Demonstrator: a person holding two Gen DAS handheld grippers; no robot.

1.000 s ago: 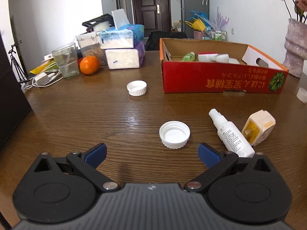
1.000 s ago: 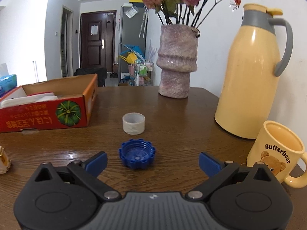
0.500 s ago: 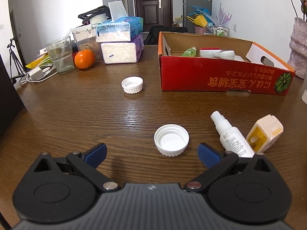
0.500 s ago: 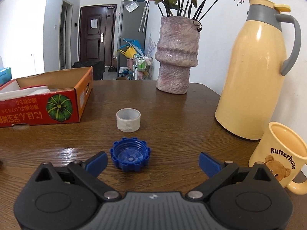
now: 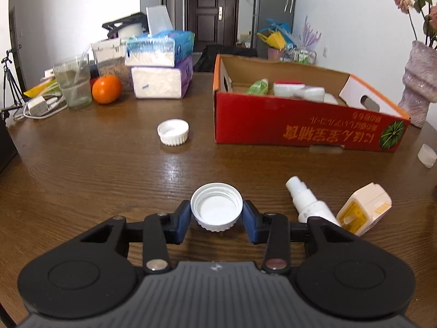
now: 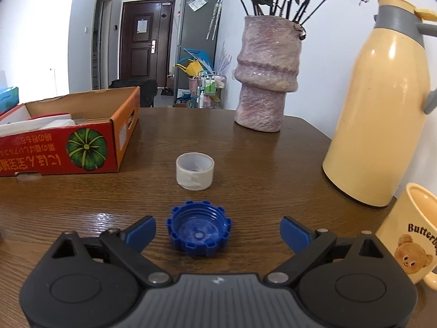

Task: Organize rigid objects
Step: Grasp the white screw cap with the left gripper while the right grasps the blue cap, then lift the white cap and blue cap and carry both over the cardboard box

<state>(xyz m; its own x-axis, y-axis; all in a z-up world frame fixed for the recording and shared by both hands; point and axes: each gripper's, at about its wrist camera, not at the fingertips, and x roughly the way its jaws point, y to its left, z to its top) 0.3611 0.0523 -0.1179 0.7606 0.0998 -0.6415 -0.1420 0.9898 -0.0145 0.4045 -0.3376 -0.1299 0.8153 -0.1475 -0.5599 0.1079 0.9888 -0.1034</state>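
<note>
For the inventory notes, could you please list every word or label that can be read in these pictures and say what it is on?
"Butter...", cut off by the picture's edge: on the yellow mug, above a bear drawing.
Upside-down East Asian lettering beside a pumpkin picture: on the red box; I cannot read it reliably.
Small print on the white spray bottle and the yellow carton: too small to read.
Paper on the door: blurred.

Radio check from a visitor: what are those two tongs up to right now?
Left tongs closing onto white cap, pads at its sides. Right tongs closing, still clear of blue cap. Nothing blocking the red box.
</note>
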